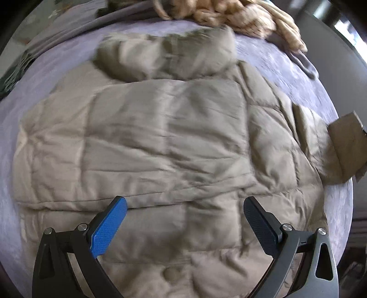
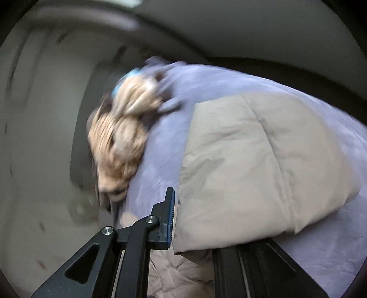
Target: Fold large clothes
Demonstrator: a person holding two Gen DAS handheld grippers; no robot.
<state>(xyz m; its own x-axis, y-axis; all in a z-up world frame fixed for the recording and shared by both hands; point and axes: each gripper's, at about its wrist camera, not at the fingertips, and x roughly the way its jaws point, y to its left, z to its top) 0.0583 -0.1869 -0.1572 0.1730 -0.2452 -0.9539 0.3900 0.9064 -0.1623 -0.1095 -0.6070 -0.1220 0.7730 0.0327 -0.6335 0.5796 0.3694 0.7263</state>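
A beige quilted puffer jacket (image 1: 165, 142) lies spread on a lavender bed sheet (image 1: 286, 68), with its fur-trimmed hood (image 1: 165, 52) at the far end. My left gripper (image 1: 184, 206) is open and empty, hovering over the jacket's near part. In the right wrist view my right gripper (image 2: 181, 217) is shut on a puffy part of the jacket (image 2: 252, 160), probably a sleeve, and holds it lifted above the sheet (image 2: 160, 160). Only the left finger (image 2: 169, 215) shows; the other is hidden under the fabric.
A tan knitted garment (image 1: 240, 16) lies heaped at the far edge of the bed; it also shows in the right wrist view (image 2: 119, 142). Grey cloth (image 1: 68, 29) lies at the far left. A brown cardboard box (image 1: 348, 142) stands beside the bed's right edge.
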